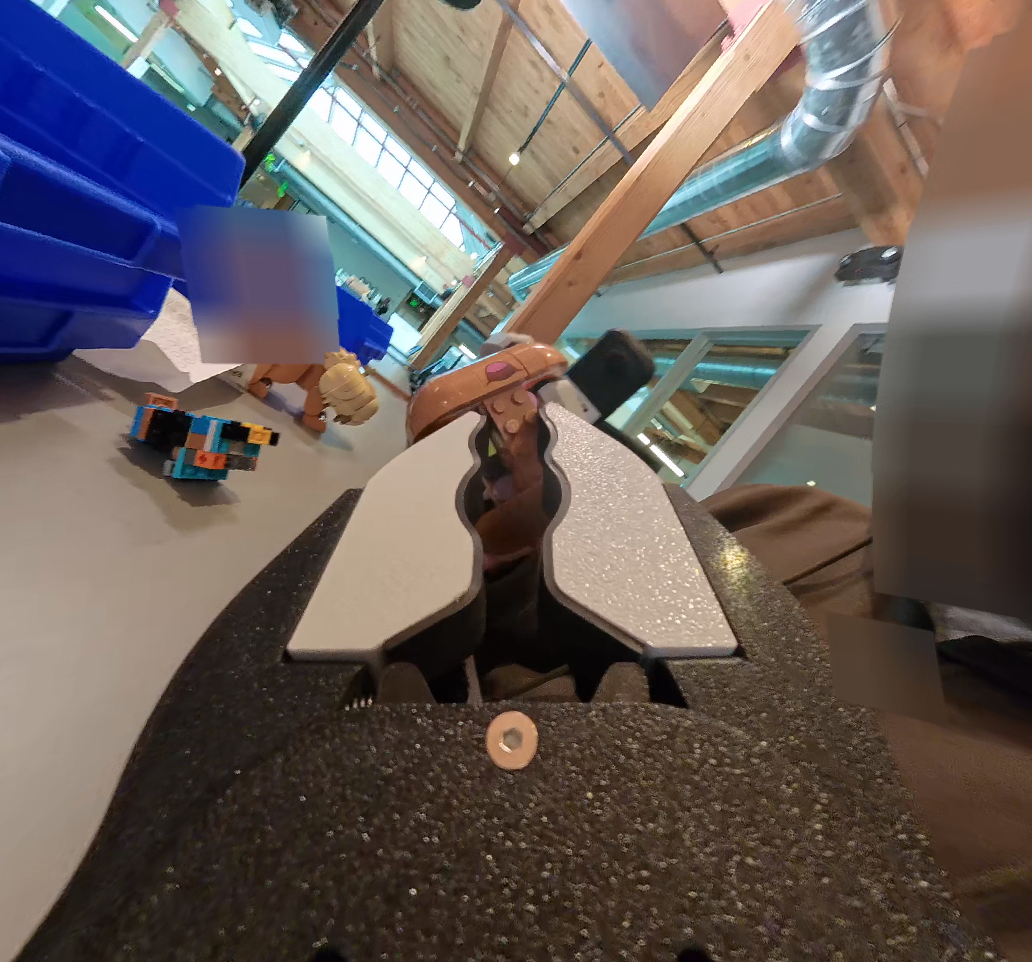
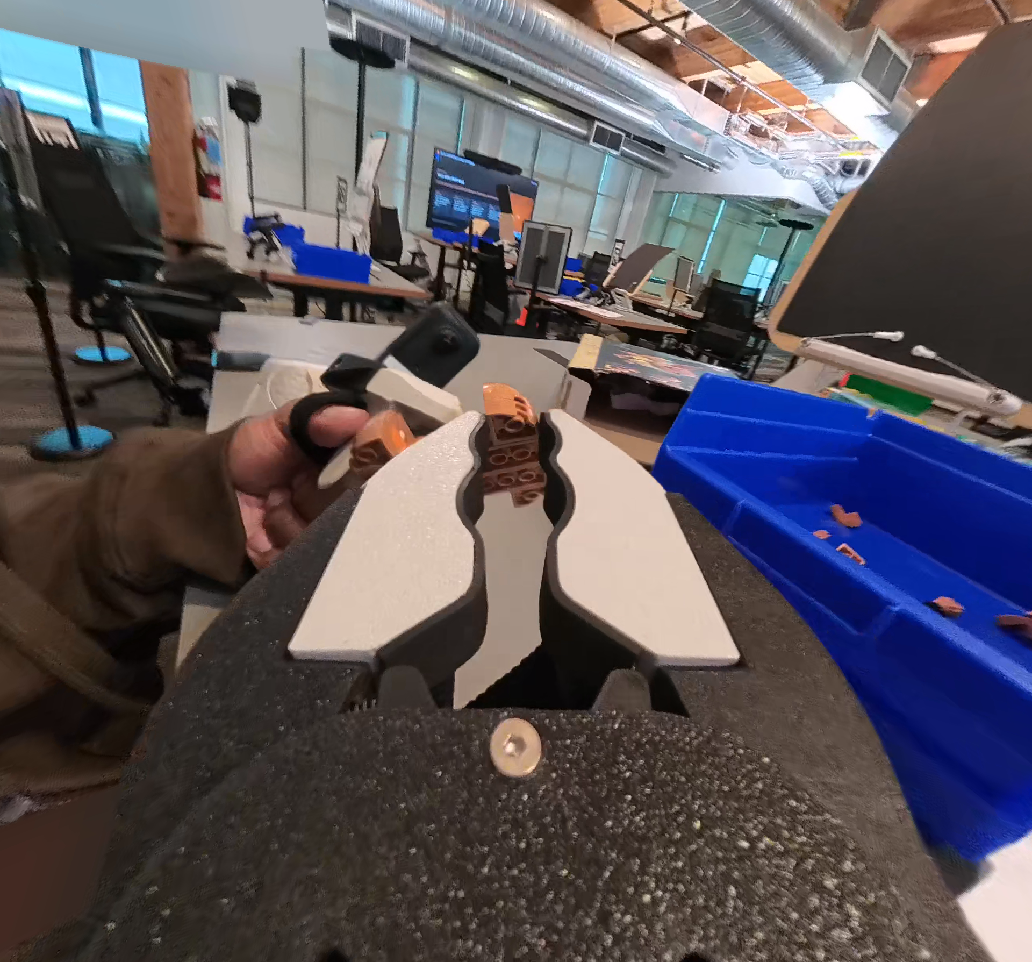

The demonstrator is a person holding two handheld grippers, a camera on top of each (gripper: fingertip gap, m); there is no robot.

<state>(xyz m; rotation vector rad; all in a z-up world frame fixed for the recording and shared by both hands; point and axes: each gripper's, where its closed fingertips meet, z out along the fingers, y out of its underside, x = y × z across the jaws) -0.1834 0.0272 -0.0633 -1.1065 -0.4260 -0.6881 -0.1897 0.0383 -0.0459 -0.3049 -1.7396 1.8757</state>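
**A:** Left wrist view first — what has the left gripper [image 1: 512, 421] got?

**B:** Its two grey textured fingers [image 1: 620, 522] are clamped on a brown-and-tan toy-brick model with pink studs [image 1: 491, 382]. The model sticks out past the fingertips, up off the grey tabletop [image 1: 84, 572].

**A:** And around it?

**B:** Well to the left on the table lies a small multicoloured brick build in blue, black and orange [image 1: 204, 441]. Behind that stands a tan and brown brick animal figure [image 1: 329, 390]. A stack of bright blue plastic bins [image 1: 84, 198] sits at the far left, with a crumpled white paper towel [image 1: 173, 343] just beside its base.

**A:** The right wrist view?

**B:** The right gripper [image 2: 515, 421] is closed on a dark brown stack of studded bricks with an orange rounded cap [image 2: 511, 449], gripped near the fingertips. Just to its left, a person's hand [image 2: 279, 466] in a brown sleeve [image 2: 111, 522] holds the other gripper, whose tips carry an orange-brown brick piece [image 2: 382, 438] close to the right gripper's stack. I cannot tell whether the two pieces touch.

**A:** Anything to the right?

**B:** An open blue plastic bin [image 2: 782, 460] sits just beside the gripper, with several small reddish-brown brick pieces [image 2: 846, 516] scattered on its floor.
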